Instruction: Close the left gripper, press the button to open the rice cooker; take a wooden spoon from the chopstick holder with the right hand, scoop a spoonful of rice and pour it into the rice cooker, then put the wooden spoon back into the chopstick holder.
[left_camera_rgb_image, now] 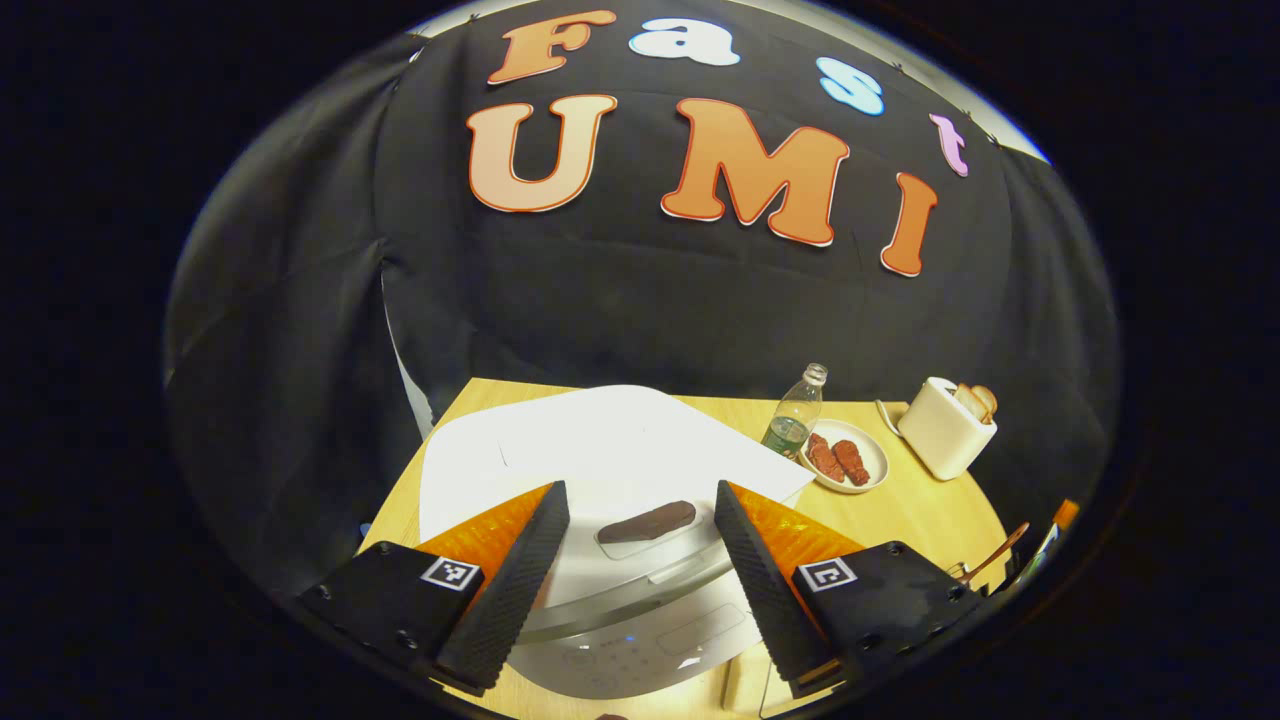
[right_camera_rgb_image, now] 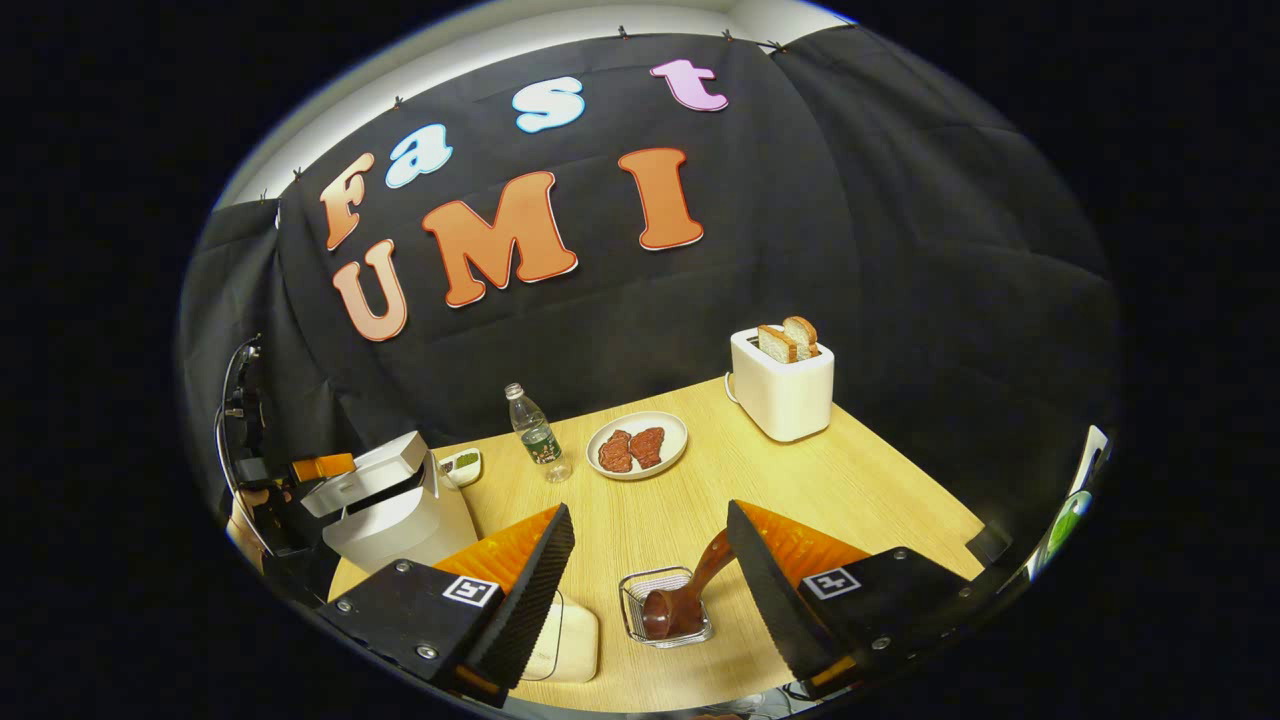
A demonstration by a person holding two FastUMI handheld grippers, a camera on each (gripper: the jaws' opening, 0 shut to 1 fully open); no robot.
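Left gripper (left_camera_rgb_image: 640, 520): jaws spread wide, hovering right over the rice cooker (left_camera_rgb_image: 620, 590).
Cooker lid: raised in the right gripper view.
Right gripper (right_camera_rgb_image: 650, 545): wide open, empty.
Wooden spoon (right_camera_rgb_image: 685, 590): bowl-down in the chopstick holder (right_camera_rgb_image: 665, 605), between those fingers.

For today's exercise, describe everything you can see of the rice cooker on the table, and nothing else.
The rice cooker is a white, glossy, plastic-looking appliance standing upright at the table's left end in the right gripper view, lid raised open. The left gripper view looks down on it: the lid's broad white top, a dark handle-like bar, a grey metallic band and a front control panel. The left gripper hangs open above it, not touching.
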